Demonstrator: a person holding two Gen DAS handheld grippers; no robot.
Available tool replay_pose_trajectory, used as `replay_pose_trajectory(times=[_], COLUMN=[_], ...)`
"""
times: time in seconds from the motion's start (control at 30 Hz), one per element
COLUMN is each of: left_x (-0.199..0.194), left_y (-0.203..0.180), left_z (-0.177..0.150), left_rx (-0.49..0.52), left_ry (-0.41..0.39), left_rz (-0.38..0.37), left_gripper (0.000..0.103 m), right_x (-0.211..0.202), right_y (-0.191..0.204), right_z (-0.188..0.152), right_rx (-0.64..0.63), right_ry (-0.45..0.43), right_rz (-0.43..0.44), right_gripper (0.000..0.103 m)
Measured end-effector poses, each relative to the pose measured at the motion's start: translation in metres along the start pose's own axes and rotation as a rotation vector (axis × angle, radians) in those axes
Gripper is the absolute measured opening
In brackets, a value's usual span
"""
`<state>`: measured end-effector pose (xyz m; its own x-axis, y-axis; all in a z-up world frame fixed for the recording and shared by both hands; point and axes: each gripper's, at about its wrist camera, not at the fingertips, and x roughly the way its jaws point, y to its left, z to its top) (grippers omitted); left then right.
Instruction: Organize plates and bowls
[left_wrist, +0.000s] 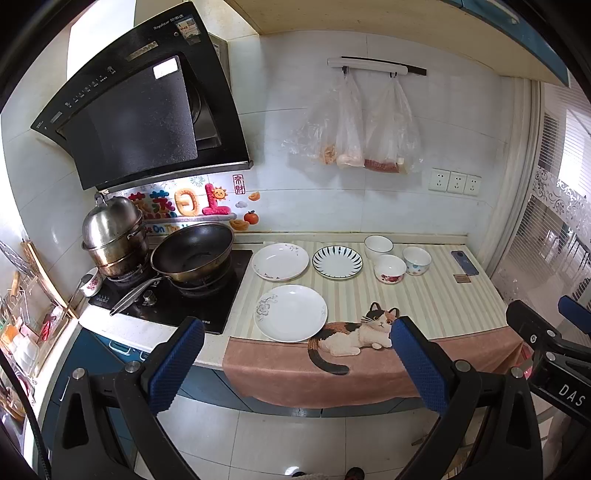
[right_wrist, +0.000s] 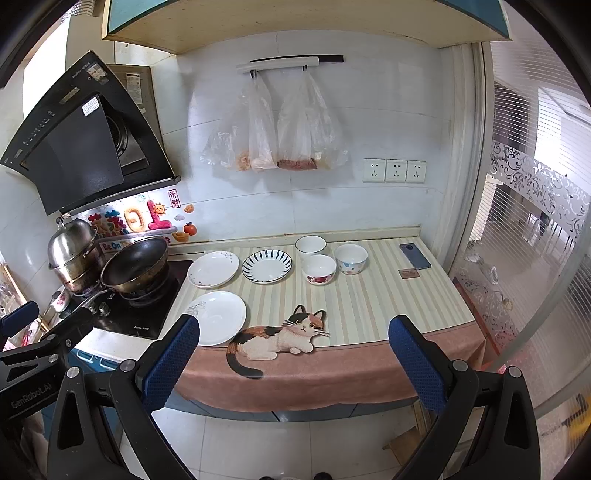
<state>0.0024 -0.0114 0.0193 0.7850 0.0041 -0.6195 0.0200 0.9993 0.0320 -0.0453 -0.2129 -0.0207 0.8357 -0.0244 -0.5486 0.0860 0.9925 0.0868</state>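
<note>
Evidently nothing had yet been picked up. Through the left wrist camera, the left gripper (left_wrist: 295, 354) hung back from the counter edge with its blue pads spread wide and nothing between them, presumably so the whole layout could be taken in before a first reach. Three plates lay separately on the striped mat (left_wrist: 436, 295): a near white plate (left_wrist: 291, 312), a far floral plate (left_wrist: 280, 261) and a blue-rayed plate (left_wrist: 337, 261) beside it. Three bowls (left_wrist: 397, 259) clustered close together further right, none stacked. A wok (left_wrist: 192, 251) sat on the hob to the left.

Through the right wrist camera, the right gripper (right_wrist: 293, 354) was likewise spread and empty, held off the counter. Its view centred nearer the bowl cluster (right_wrist: 328, 258), which probably suited that side for nesting bowls, leaving plates to the other. A phone (right_wrist: 414, 255) lay well apart, out of the working area.
</note>
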Motion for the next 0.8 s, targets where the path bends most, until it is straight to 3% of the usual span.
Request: replay_pose_trajectory(times=[0.8], left_x=[0.007], left_y=[0.0], left_z=[0.001], left_rx=[0.002], left_ry=[-0.011], left_rz=[0.004], left_gripper=[0.103], right_x=[0.011], right_y=[-0.001], right_z=[0.001], right_rx=[0.002], right_ry=[0.01], right_rz=[0.008], right_gripper=[0.103])
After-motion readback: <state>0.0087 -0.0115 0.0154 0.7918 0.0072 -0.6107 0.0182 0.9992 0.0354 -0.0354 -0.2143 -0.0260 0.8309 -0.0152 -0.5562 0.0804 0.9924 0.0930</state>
